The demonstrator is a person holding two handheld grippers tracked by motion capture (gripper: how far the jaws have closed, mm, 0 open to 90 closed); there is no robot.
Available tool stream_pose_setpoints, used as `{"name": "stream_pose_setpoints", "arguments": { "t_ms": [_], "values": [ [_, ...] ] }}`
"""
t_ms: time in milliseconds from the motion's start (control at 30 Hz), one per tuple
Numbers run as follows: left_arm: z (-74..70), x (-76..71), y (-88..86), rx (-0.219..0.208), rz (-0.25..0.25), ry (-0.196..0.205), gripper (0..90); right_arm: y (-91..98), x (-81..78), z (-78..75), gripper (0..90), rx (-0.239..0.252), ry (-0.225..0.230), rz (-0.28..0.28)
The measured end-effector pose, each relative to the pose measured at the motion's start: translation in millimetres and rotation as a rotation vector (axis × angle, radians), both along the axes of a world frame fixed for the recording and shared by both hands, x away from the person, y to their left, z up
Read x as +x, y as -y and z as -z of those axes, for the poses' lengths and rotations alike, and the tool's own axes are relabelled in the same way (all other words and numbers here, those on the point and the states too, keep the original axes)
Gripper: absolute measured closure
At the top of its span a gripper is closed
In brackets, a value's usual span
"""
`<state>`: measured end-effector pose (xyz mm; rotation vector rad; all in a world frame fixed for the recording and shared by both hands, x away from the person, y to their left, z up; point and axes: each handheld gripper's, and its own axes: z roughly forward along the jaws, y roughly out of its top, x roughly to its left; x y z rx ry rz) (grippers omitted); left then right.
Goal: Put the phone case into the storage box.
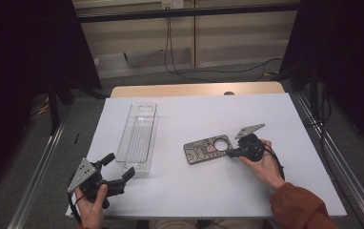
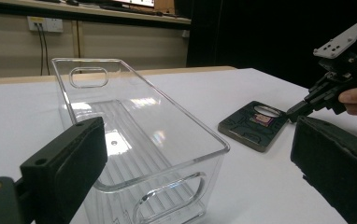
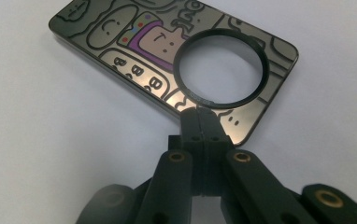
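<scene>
Phone case [image 1: 208, 149] lies flat right of worktop [image 1: 194, 191] centre, well apart from clear bin [image 1: 138, 138] toward the left edge. Looks thin, light, stiff and glossy, so likely slippery; best hold is the short edge by the round cutout. Right hand-held gripper [image 3: 198, 113] has jaws closed at that edge, seemingly pinching it. Left hand-held gripper [image 1: 118, 167] hangs wide open near the front-left corner, holding nothing. Count: 1 case, 1 bin, 2 grippers.

Left tongs [image 1: 118, 168] rest low in the left hand [image 1: 93, 206], jaws spread wide; right tongs [image 1: 231, 153] lie level, jaws pressed together, gripped by the right hand [image 1: 265, 164].
</scene>
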<state>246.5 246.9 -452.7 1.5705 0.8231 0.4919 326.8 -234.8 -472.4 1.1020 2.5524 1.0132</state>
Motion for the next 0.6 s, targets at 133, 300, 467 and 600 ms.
{"name": "stream_pose_setpoints", "arguments": {
  "t_ms": [133,300,467,600],
  "values": [
    [0.0,0.1,0.0,0.000,0.004,0.002,3.9,0.0,4.7,-0.7,90.0,-0.011,-0.002,0.017],
    [0.0,0.1,0.0,0.001,0.001,0.000,3.9,1.1,11.1,-1.5,90.0,-0.001,0.005,0.024],
    [0.3,0.4,0.1,-0.001,0.001,0.000,3.9,3.7,13.3,-0.1,90.0,0.011,0.006,0.033],
    [0.0,0.5,0.2,0.001,0.008,0.001,3.9,4.6,14.9,0.0,90.0,0.001,0.012,0.048]
  ]
}}
